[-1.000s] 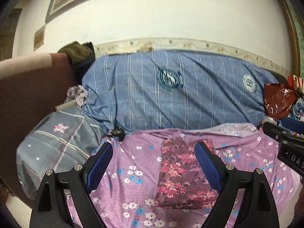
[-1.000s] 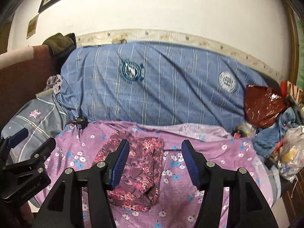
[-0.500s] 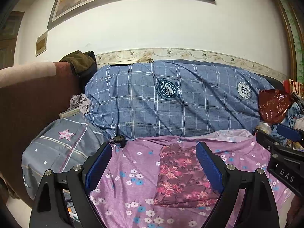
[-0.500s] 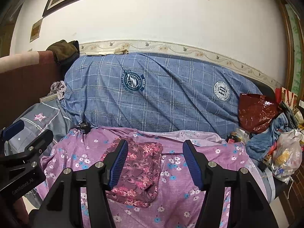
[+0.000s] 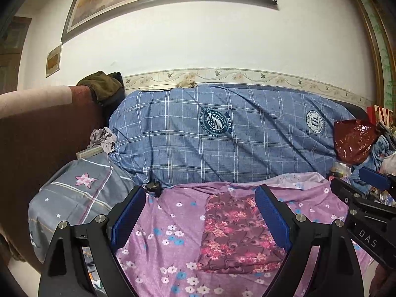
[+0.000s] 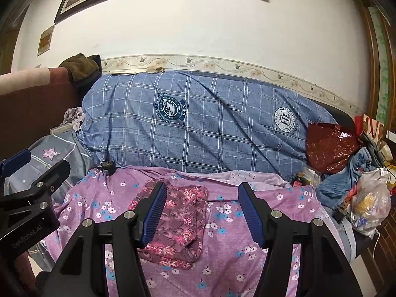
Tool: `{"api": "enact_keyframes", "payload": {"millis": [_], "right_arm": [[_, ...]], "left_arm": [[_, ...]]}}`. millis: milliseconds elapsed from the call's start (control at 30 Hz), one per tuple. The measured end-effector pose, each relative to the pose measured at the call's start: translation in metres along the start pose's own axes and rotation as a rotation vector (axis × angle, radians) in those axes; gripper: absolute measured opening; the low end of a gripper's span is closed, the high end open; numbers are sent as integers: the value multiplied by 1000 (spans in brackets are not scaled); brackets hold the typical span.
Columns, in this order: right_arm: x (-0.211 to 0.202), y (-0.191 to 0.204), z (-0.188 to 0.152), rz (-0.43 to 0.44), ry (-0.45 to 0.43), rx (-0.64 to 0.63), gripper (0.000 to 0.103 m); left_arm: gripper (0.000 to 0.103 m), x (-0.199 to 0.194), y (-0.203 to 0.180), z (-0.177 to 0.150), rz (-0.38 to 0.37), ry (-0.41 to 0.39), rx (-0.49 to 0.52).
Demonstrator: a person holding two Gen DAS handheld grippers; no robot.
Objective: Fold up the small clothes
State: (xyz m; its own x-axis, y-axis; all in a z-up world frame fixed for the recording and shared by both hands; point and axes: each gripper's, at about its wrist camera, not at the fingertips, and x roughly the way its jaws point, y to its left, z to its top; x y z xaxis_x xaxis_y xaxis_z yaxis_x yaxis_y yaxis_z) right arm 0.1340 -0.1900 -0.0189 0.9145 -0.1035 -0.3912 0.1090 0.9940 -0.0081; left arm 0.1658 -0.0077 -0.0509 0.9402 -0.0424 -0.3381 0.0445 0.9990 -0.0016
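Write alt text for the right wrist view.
A folded maroon floral garment lies on a purple flowered sheet, seen between the right gripper's open blue-padded fingers, which hold nothing. Behind it lies a blue checked quilt; the left gripper shows at the left edge.

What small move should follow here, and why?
Probably withdraw and fetch another garment. The maroon floral garment already lies folded into a compact rectangle on the purple floral sheet, and both the left gripper and the right gripper are open, holding nothing.
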Motion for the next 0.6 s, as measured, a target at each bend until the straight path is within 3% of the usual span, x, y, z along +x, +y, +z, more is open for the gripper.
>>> {"api": "enact_keyframes", "payload": {"millis": [600], "right_arm": [[-6,-2,0,-11,-8,-4,62]], "left_arm": [[91,-10,0,-4,-16,-25,2]]}}
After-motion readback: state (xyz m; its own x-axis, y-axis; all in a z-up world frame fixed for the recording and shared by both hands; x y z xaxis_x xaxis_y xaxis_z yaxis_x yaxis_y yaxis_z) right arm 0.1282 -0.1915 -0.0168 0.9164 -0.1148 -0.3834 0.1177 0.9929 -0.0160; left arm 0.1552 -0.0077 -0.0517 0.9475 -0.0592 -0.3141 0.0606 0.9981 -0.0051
